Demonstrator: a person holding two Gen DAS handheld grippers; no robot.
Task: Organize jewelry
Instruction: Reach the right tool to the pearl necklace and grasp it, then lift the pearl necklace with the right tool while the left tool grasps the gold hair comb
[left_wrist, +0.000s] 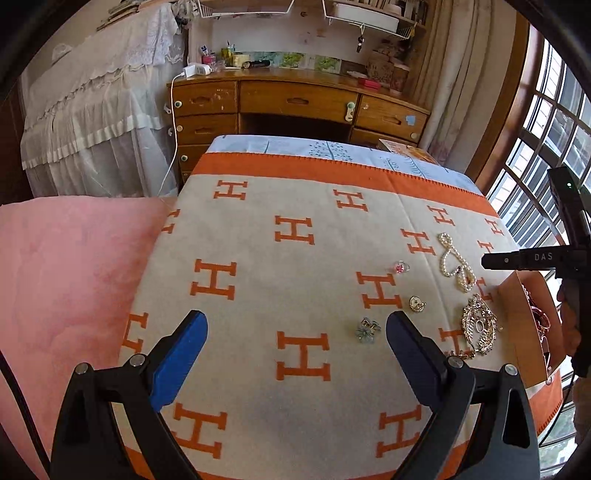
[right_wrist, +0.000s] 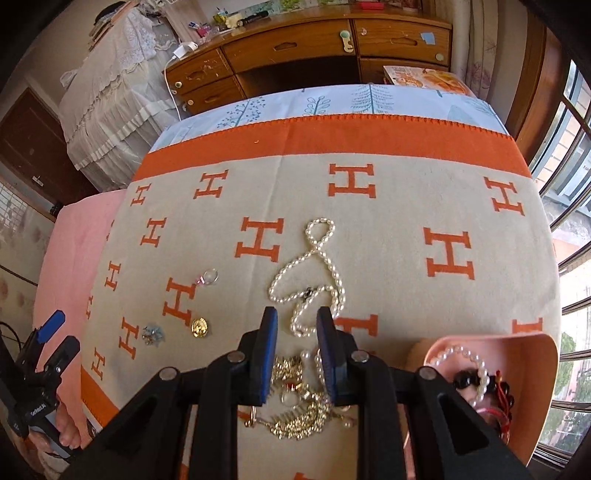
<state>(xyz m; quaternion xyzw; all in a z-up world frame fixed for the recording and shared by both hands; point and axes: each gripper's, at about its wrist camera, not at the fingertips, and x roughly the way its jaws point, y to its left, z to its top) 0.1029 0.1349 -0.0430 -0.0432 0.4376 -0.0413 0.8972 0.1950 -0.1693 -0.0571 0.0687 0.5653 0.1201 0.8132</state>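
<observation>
**Ana:** Wool-like blanket (right_wrist: 388, 236), beige with orange H marks, covers the bed, and all the loose jewelry lies on it. To the right sits a pink tray (right_wrist: 532, 354) already holding a pearl bracelet and dark beads. The largest loose piece is the gold filigree necklace (right_wrist: 295, 417), directly under the right gripper (right_wrist: 297, 354); just beyond it lies the pearl strand (right_wrist: 314, 277), looped in a figure eight.

**Ben:** How would those handle?

**Ana:** The pearl strand looks limp and slippery; it would likely sag and slide, so pinching several beads where the loops cross seems safest. The gold piece looks stiffer but snaggy; its central plate is probably the best hold. Further left sit a gold round pendant (right_wrist: 200, 327), a pale blue flower brooch (right_wrist: 152, 334) and a pink-stone ring (right_wrist: 207, 277): light, small, easy to flick away.

**Ben:** And the claws?

**Ana:** The right one stands narrow, jaws part-way apart, hanging above the pearls and gold with nothing pinched that she can see. The left gripper (left_wrist: 295, 350) gapes wide over bare blanket, empty, the flower brooch just inside its right finger.
</observation>
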